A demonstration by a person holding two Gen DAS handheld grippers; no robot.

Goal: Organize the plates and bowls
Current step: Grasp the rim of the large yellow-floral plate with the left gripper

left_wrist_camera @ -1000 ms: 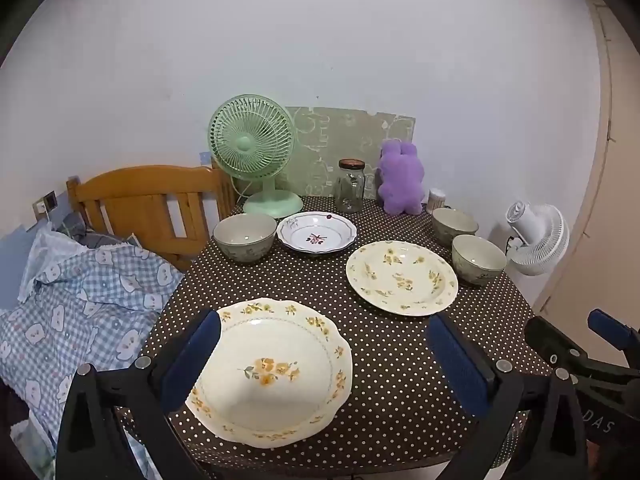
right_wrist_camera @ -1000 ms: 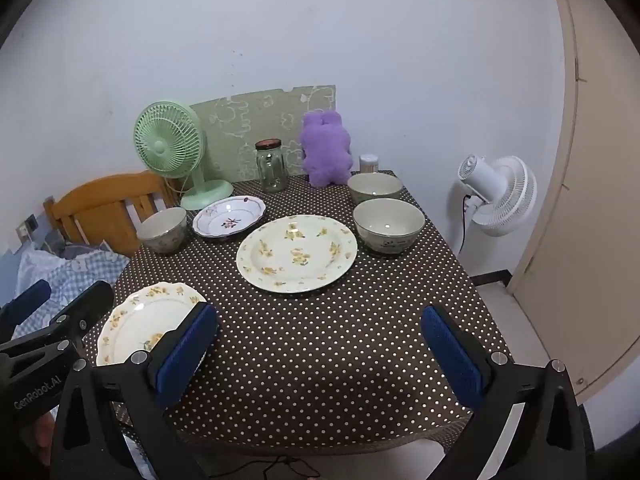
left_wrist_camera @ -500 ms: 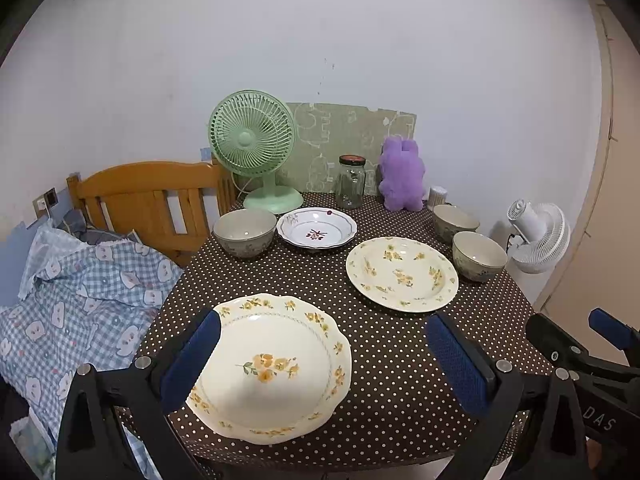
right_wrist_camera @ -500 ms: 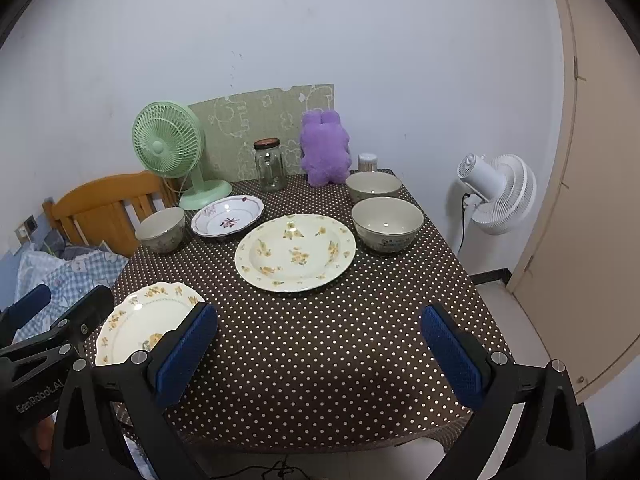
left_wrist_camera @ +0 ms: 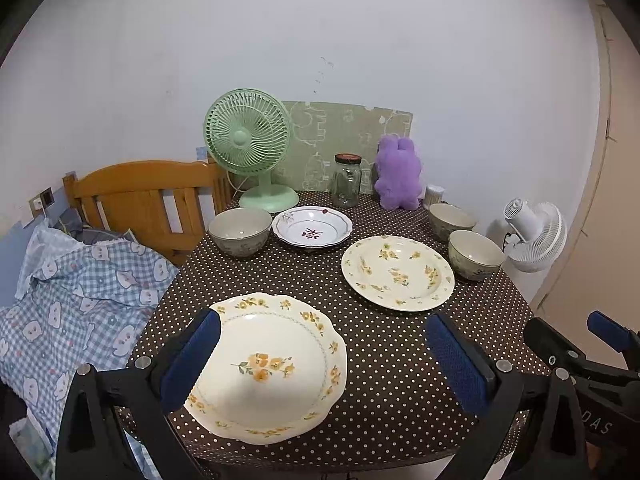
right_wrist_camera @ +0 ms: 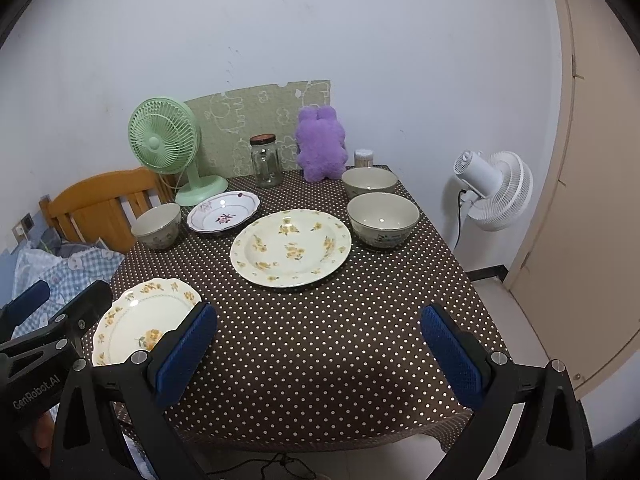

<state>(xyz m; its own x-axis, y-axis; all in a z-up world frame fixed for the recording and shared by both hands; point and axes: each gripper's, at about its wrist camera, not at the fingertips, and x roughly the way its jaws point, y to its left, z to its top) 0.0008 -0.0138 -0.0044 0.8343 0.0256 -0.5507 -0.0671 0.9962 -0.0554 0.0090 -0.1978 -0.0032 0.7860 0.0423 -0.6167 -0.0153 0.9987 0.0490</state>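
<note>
Left hand-held gripper (left_wrist_camera: 320, 354) hangs over the near-left corner of the tabletop (left_wrist_camera: 384, 344), its 2 blue pads wide apart and holding nothing. Directly beneath it in the left wrist view lies the scalloped floral plate (left_wrist_camera: 268, 366), flat on the dotted cloth close to the front edge. Further back sit the large floral plate (left_wrist_camera: 398, 272), the small red-motif plate (left_wrist_camera: 312, 232) and 3 bowls: the left bowl (left_wrist_camera: 239, 232) beside the small plate, and the rear right bowl (left_wrist_camera: 452, 220) and front right bowl (left_wrist_camera: 474, 254) close together near the right edge. A green fan (left_wrist_camera: 248, 136), a glass jar (left_wrist_camera: 346, 181) and a purple plush toy (left_wrist_camera: 398, 174) line the wall side.

Right wrist view: the right hand-held gripper (right_wrist_camera: 318, 350) is likewise spread open and empty, poised above bare cloth near the front edge, well apart from any dish. The left device appears at the lower left, over the scalloped plate.

Assessment: nothing is stacked yet; the task appears to be at its start. Plates and bowls look glazed ceramic (stiff, moderately heavy, slippery, liable to chip if knocked together). Each plate lies flush on the cloth, so the raised rim is the only purchase: 1 pad over, 1 under. Bowls are best pinched across the wall at the lip. The 2 right-hand bowls seem a matched pair fit for nesting; set down gently.
</note>
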